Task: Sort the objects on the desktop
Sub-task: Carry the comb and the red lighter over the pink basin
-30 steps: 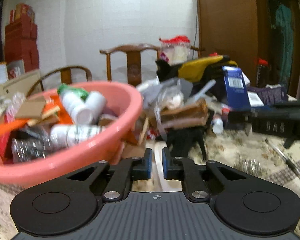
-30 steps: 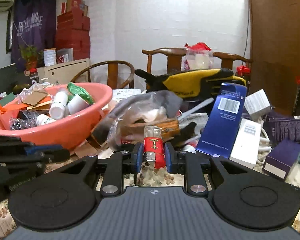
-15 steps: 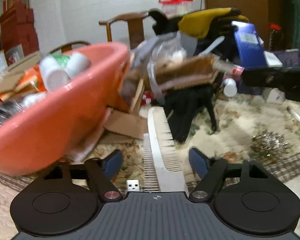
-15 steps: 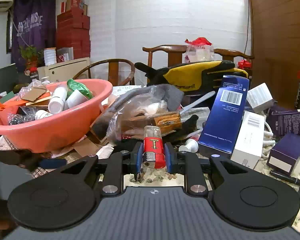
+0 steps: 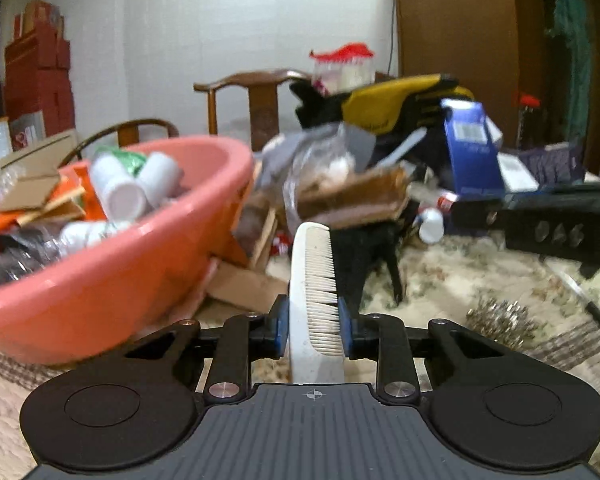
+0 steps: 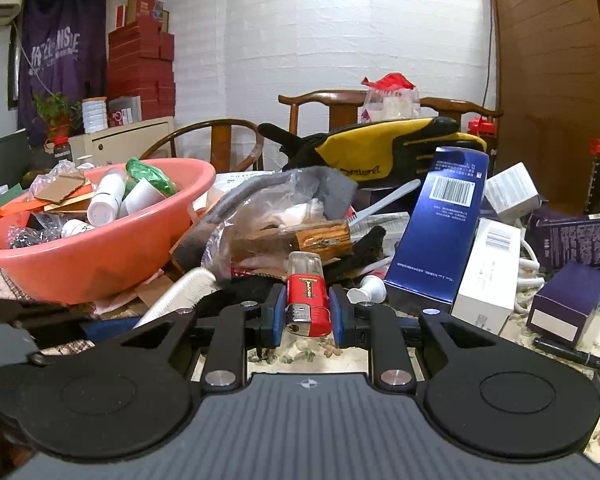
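Since a second ago your left gripper (image 5: 313, 330) has clamped the comb (image 5: 314, 280), your right gripper (image 6: 306, 314) still pinches the lighter (image 6: 306, 300) — basin (image 5: 140, 256) part-filled, most clutter unsorted.

pink basin (image 5: 112, 276) crowding left, clutter heap (image 5: 352, 196) ahead, bare tablecloth (image 5: 460, 280) right

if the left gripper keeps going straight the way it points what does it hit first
Probably the black object just beyond the tip of the white comb that the left gripper holds, with the brown bundle above it; depth is unclear.
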